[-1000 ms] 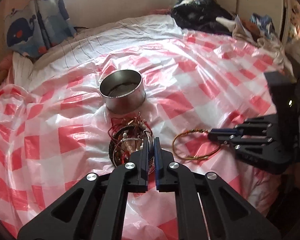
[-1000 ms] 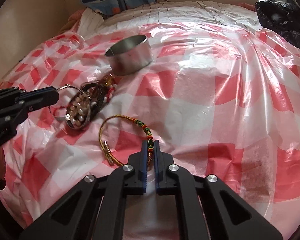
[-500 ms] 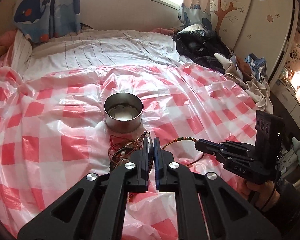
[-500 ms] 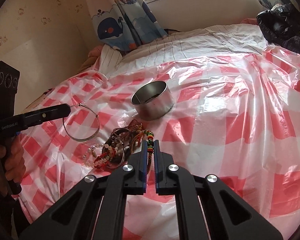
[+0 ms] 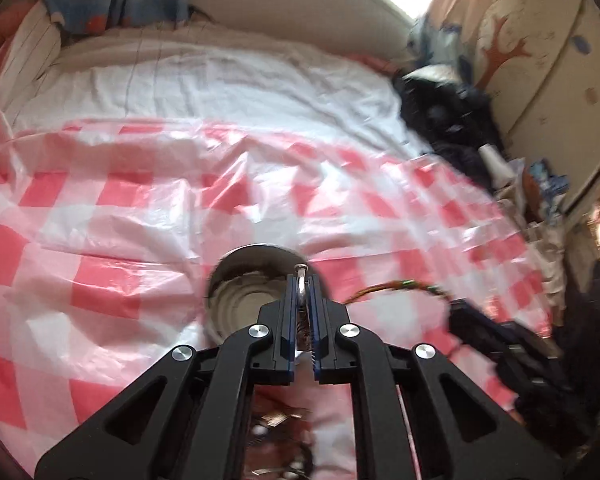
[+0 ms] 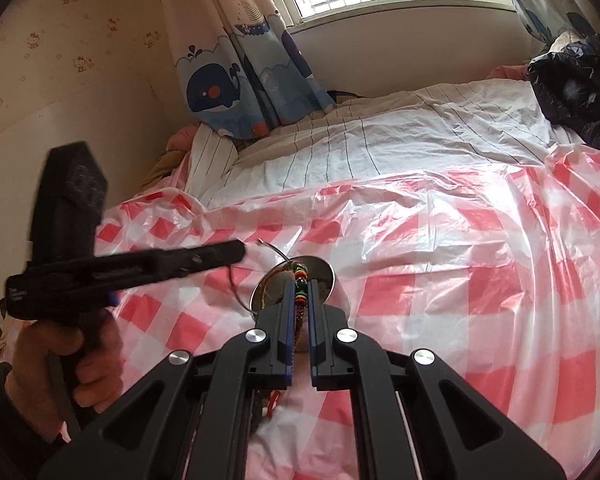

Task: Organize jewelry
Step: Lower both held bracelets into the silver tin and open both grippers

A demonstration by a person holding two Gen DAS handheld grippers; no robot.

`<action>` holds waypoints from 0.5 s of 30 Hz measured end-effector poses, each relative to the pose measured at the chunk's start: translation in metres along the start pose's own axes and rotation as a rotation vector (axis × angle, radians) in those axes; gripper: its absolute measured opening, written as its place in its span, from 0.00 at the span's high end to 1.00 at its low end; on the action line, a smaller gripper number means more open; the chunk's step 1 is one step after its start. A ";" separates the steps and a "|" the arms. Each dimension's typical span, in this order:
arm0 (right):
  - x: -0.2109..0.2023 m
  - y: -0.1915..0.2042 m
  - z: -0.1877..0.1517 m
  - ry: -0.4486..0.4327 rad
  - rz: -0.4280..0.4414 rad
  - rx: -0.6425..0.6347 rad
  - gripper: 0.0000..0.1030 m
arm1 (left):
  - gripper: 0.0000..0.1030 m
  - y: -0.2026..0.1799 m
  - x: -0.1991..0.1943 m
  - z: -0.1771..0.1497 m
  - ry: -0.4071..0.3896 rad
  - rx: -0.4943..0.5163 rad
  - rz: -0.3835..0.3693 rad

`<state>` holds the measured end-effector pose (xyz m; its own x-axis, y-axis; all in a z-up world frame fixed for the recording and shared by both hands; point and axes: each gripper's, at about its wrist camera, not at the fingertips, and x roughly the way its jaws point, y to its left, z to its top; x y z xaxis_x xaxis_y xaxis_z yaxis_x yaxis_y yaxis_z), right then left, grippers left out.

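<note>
My left gripper (image 5: 301, 280) is shut on a thin silver bangle (image 5: 301, 269), held right above the open round metal tin (image 5: 244, 292). In the right wrist view the left gripper (image 6: 238, 254) comes in from the left with the silver bangle (image 6: 274, 255) hanging by the tin's rim (image 6: 328, 280). My right gripper (image 6: 300, 286) is shut on a gold cord bracelet with coloured beads (image 6: 299, 270), lifted just in front of the tin. In the blurred left wrist view the right gripper (image 5: 458, 308) and the gold bracelet (image 5: 396, 286) are to the tin's right.
A red-and-white checked plastic sheet (image 6: 460, 264) covers the bed. A heap of other jewelry (image 5: 276, 432) lies below my left gripper. Dark clothes (image 6: 580, 80) are piled at the far right, whale curtains (image 6: 236, 92) and a wall at the far left. A hand (image 6: 60, 360) grips the left handle.
Both grippers rose off the sheet with their bracelets and moved toward the tin. The silver bangle left the heap and now hangs at the tin. The gold bracelet is lifted clear.
</note>
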<state>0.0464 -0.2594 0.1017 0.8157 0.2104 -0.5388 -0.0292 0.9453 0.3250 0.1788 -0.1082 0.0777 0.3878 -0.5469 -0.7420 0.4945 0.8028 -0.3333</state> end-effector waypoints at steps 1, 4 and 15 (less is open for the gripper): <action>0.006 -0.001 0.003 0.007 0.001 -0.004 0.94 | 0.92 0.005 0.010 0.001 0.030 -0.004 0.034; 0.027 0.002 0.010 0.040 0.007 -0.026 0.94 | 0.81 0.017 0.005 -0.002 0.008 -0.002 0.083; 0.021 0.013 -0.029 0.147 -0.029 -0.067 0.71 | 0.55 0.013 -0.076 -0.080 -0.043 0.141 0.175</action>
<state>0.0462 -0.2354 0.0722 0.7235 0.2122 -0.6569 -0.0491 0.9650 0.2576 0.0939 -0.0371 0.0831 0.5083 -0.4141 -0.7551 0.5197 0.8466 -0.1144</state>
